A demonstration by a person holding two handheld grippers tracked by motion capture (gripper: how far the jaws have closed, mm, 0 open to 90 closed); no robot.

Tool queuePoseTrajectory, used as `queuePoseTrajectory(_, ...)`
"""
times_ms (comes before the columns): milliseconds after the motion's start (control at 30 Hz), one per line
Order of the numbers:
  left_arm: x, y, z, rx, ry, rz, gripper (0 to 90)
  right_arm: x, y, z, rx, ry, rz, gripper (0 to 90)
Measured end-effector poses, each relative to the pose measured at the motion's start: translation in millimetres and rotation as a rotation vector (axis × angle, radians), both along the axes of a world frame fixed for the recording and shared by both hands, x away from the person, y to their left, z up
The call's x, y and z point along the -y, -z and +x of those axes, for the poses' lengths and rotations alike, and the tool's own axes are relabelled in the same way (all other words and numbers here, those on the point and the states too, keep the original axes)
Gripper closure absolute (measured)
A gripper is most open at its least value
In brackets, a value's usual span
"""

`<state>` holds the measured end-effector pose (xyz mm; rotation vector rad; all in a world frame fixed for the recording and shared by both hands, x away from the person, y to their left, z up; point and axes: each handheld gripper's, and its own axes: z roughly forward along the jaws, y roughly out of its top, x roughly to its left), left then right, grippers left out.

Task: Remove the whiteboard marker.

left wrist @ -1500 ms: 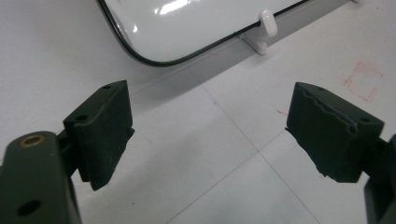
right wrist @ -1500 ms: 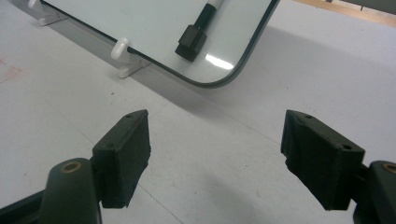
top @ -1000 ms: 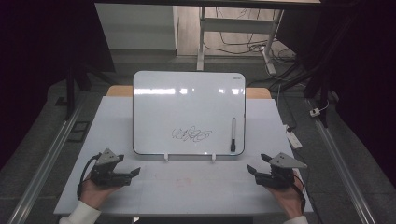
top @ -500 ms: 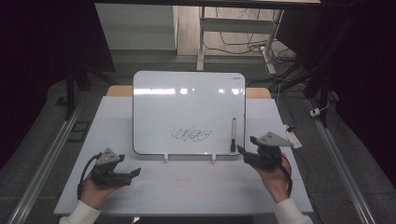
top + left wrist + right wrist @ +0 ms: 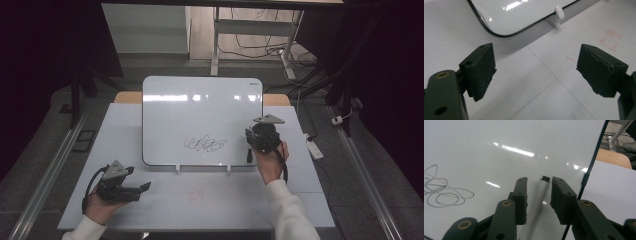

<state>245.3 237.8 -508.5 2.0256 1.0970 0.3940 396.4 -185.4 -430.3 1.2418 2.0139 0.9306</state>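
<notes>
A whiteboard (image 5: 200,110) stands tilted at the back of the white table, with a black scribble (image 5: 205,145) low on its face. A marker (image 5: 249,156) rests against the board's lower right part. My right gripper (image 5: 260,137) is over it. In the right gripper view the white marker (image 5: 537,202) with its black tip lies between the jaws of my right gripper (image 5: 539,187). The jaws have just been closing, and a thin gap still shows beside the left pad. My left gripper (image 5: 142,189) rests open at the front left, and in the left gripper view nothing lies between its wide-apart pads (image 5: 536,67).
Two small white clips (image 5: 177,169) hold the board's lower edge. Faint red marks (image 5: 610,40) lie on the table (image 5: 210,200) in front of the board. A white tag (image 5: 314,148) lies at the right edge. A wooden tabletop (image 5: 277,99) shows behind the board.
My right gripper has moved from the front right of the table up and back to the marker on the board, and its jaws have narrowed around it. The left gripper has stayed put.
</notes>
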Motion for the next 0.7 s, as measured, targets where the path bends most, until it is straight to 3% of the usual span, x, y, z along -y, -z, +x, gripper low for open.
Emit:
queuePoseTrajectory(67, -0.4, -0.3, -0.1, 0.007, 0.007, -0.001, 16.1, -4.8, 1.6, 0.8, 0.006, 0.032, -0.043, 69.5)
queuePoseTrajectory(267, -3.2, -1.1, -2.4, 0.021, 0.011, -0.002, 16.1, -10.8, 6.5, 2.9, 0.013, 0.08, -0.073, 73.6)
queuePoseTrajectory(367, -4.7, -0.6, -2.2, 0.021, 0.004, -0.004, 16.1, -13.5, 7.4, 1.9, 0.011, 0.074, -0.038, 80.3)
queuePoseTrajectory(533, -5.6, -1.1, -3.0, 0.025, 0.0, -0.007, 16.3, -17.1, 10.7, -2.0, 0.035, 0.06, -0.051, 80.5)
queuePoseTrajectory(700, -2.3, -3.7, -1.1, 0.022, 0.002, -0.023, 18.1, -10.4, 5.7, -14.8, 0.076, -0.004, 0.035, 80.7)
